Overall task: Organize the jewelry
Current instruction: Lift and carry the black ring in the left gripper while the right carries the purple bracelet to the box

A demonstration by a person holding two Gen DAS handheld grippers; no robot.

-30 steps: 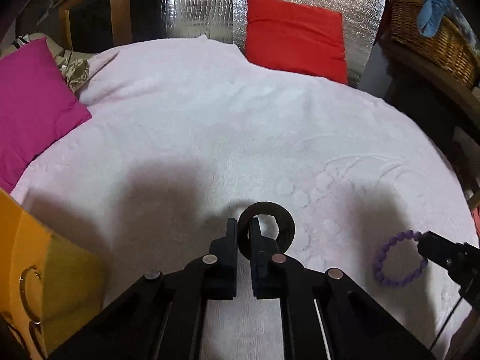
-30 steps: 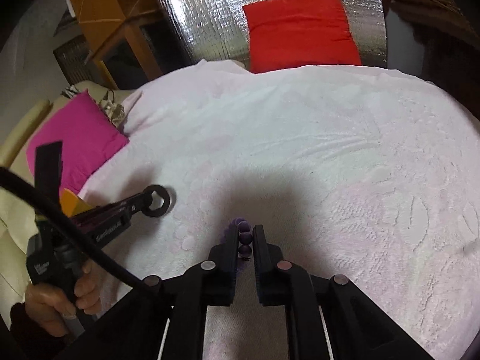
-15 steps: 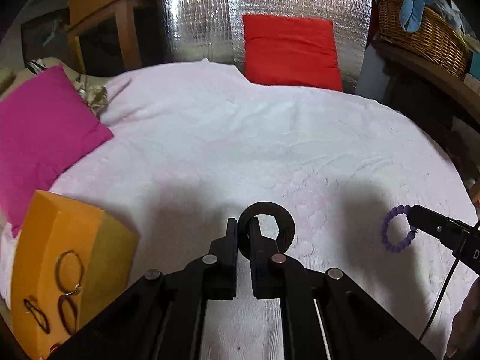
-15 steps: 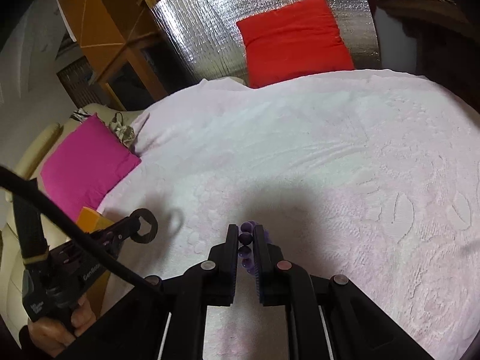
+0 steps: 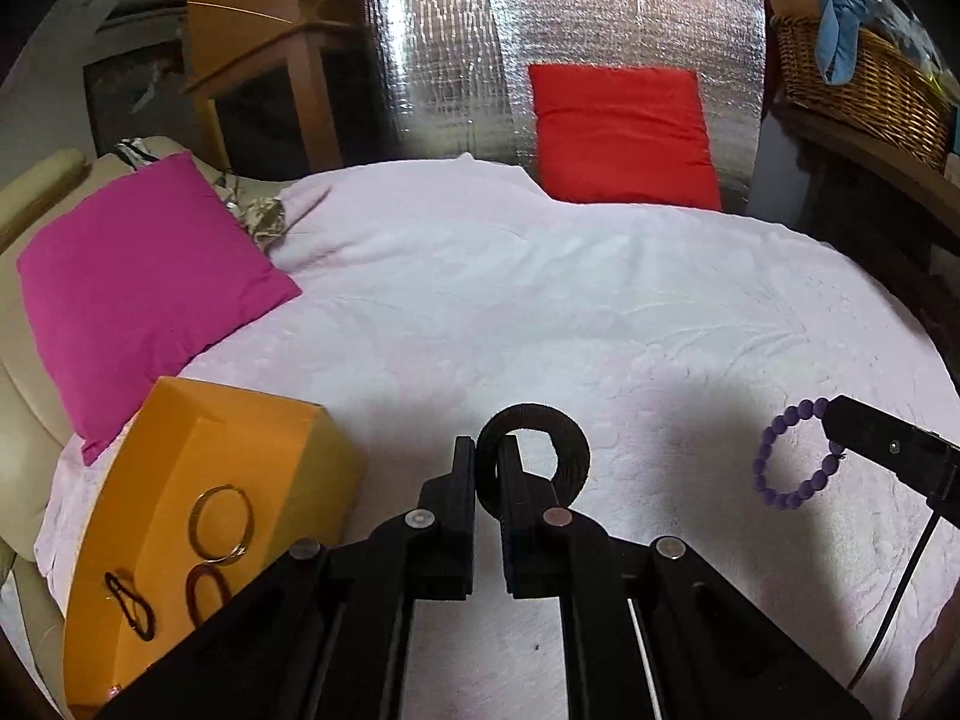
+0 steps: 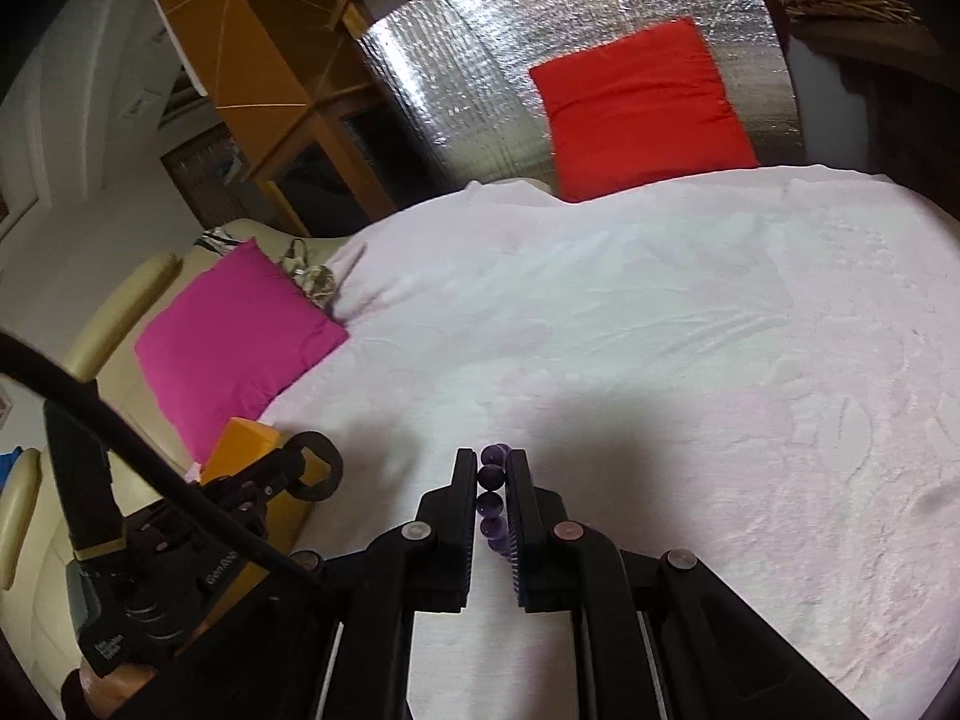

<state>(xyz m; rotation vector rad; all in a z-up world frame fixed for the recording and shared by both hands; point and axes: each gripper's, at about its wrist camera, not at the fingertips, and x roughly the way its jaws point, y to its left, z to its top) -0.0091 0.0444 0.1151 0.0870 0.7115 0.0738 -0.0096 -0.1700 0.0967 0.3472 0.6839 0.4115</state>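
With the left claw (image 5: 489,468) clamped on a black ring-shaped bangle (image 5: 537,450) and the right claw (image 6: 492,489) pinching a purple bead bracelet (image 6: 493,501), both above the bed (image 5: 540,312), carry each level to the orange box (image 5: 180,480) at left, releasing low inside.

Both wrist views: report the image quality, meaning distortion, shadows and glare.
Left wrist view: fisheye bends the edges, corners go black; a soft shadow lies on the white blanket ahead of the left gripper; the foil panel glares. Right wrist view: same curvature, a shadow ahead of the right gripper.
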